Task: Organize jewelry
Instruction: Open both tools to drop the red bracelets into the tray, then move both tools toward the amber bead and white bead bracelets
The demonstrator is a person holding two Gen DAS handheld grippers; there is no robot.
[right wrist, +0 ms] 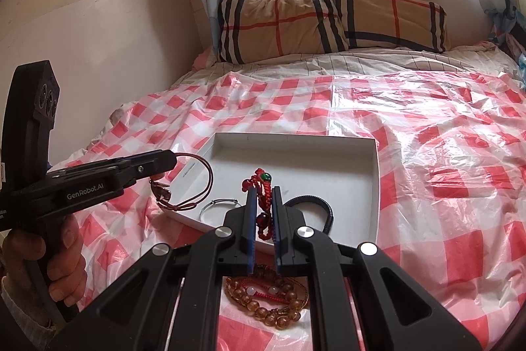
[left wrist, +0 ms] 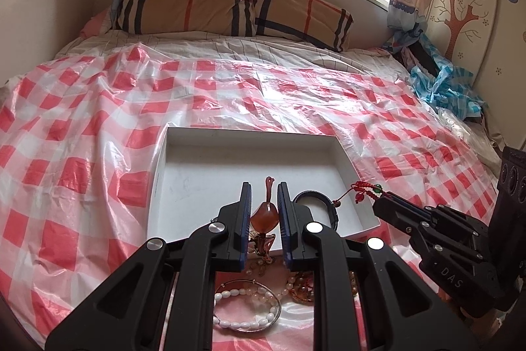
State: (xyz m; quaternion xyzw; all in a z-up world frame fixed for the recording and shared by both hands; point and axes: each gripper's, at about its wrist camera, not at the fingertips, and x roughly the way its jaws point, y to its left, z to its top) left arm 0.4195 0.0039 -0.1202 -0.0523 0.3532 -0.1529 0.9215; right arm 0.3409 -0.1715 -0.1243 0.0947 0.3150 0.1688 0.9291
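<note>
Your landmark is the white tray [left wrist: 184,160] lying on the bed's red-checked plastic sheet [left wrist: 65,120].

Your left gripper [left wrist: 264,213] has its fingers drawn narrow onto an amber pendant [left wrist: 264,214], glossy and teardrop-shaped, on a thin red-brown cord [right wrist: 205,180]; it hangs over the tray's near edge. Your right gripper [right wrist: 263,213] has its fingers pinched close on a red knotted charm [right wrist: 261,186] with a green bead at its top and a dark red bead lower down, held above the tray's near side.

Inside the tray, toward its near right corner, lies a dark blue bangle [left wrist: 320,199].

On the sheet just in front of the tray, the left wrist view shows a white pearl bracelet [left wrist: 245,308] and a thin metal ring lying together. The right wrist view shows instead a heap of amber bead bracelets [right wrist: 273,301] there, a thin silver bangle [right wrist: 220,206] inside the tray near its left near edge, and the cord looping across the tray's left corner. It also shows your left hand [right wrist: 62,255] wrapped around the handle.
</note>
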